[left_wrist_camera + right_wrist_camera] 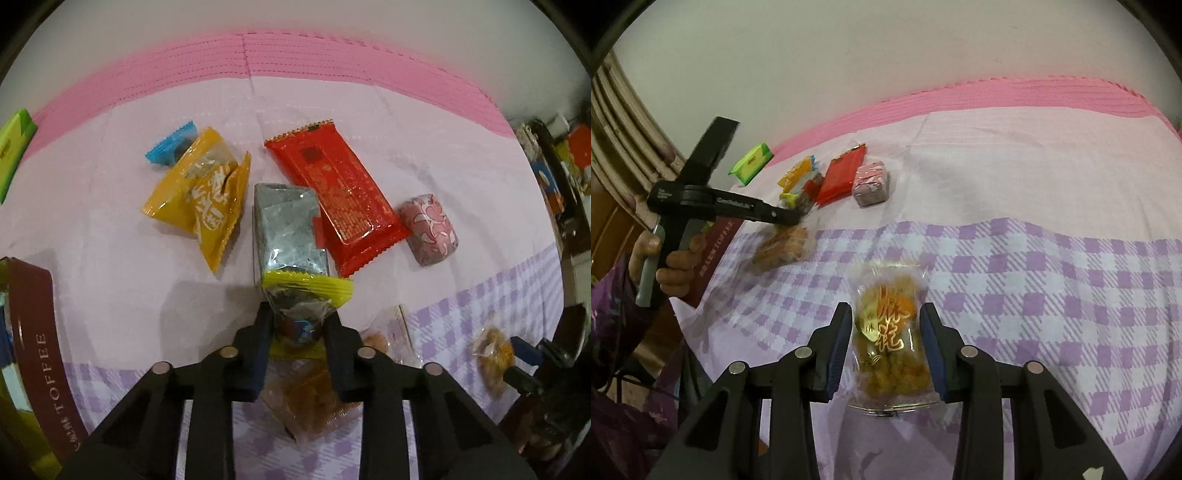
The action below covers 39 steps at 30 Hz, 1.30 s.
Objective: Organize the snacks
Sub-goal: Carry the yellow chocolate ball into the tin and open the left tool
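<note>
My left gripper (299,314) points steeply down and is shut on a small candy in a clear wrapper with yellow ends (306,288). Just beyond it on the pink cloth lie a silver packet (286,225), a red packet (334,195), an orange packet (201,199), a small blue packet (170,142) and a pink wrapped cake (430,230). A clear bag of brown fried snack (306,398) lies under the left fingers. My right gripper (885,308) is shut on a clear bag of fried dough twists (890,339) over the purple checked cloth (1034,280).
A brown toffee box (37,332) stands at the left, and a green packet (13,147) lies at the far left by the pink band. A hand (676,266) holds the left gripper's handle. Cluttered shelves (554,166) show at the right.
</note>
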Each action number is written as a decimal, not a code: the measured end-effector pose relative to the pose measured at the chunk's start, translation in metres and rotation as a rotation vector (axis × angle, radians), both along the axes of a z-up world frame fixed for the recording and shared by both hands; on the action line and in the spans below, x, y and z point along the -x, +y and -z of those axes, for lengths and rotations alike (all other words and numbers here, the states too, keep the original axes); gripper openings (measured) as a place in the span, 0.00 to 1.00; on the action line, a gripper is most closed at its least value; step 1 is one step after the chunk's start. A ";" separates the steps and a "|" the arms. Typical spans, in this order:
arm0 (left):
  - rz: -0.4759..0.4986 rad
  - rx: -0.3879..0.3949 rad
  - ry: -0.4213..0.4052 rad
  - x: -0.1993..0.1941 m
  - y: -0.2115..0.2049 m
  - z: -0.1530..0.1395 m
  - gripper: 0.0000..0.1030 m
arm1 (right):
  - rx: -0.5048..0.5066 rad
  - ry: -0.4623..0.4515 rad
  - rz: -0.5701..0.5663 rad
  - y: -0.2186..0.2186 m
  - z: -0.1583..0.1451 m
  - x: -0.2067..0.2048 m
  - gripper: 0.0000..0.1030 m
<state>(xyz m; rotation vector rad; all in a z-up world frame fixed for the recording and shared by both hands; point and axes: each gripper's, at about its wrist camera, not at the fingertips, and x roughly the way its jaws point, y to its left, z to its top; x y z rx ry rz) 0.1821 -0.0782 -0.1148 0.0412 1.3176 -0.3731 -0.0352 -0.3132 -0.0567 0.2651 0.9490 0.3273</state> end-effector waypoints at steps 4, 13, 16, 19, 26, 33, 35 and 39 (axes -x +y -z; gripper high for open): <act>-0.050 -0.010 -0.051 0.010 0.012 -0.009 0.24 | 0.034 0.030 0.008 0.002 0.004 -0.003 0.34; -0.078 0.016 -0.120 0.049 0.046 -0.052 0.24 | 0.145 0.079 -0.007 0.024 0.003 -0.010 0.74; -0.076 0.038 -0.117 0.058 0.050 -0.060 0.25 | 0.317 0.092 -0.035 0.044 0.009 -0.010 0.62; -0.078 0.037 -0.130 0.068 0.057 -0.064 0.25 | 0.394 0.098 -0.032 0.046 0.009 -0.012 0.37; -0.107 0.070 -0.144 0.087 0.078 -0.077 0.25 | 0.164 0.072 0.009 0.037 -0.009 -0.006 0.36; -0.171 0.057 -0.196 0.102 0.111 -0.091 0.25 | -0.054 0.004 0.035 0.064 -0.023 -0.004 0.36; -0.194 0.046 -0.215 0.105 0.122 -0.094 0.25 | -0.073 0.009 0.035 0.073 -0.018 -0.007 0.36; -0.231 -0.018 -0.277 0.112 0.140 -0.100 0.25 | -0.100 0.022 0.033 0.085 -0.011 -0.007 0.36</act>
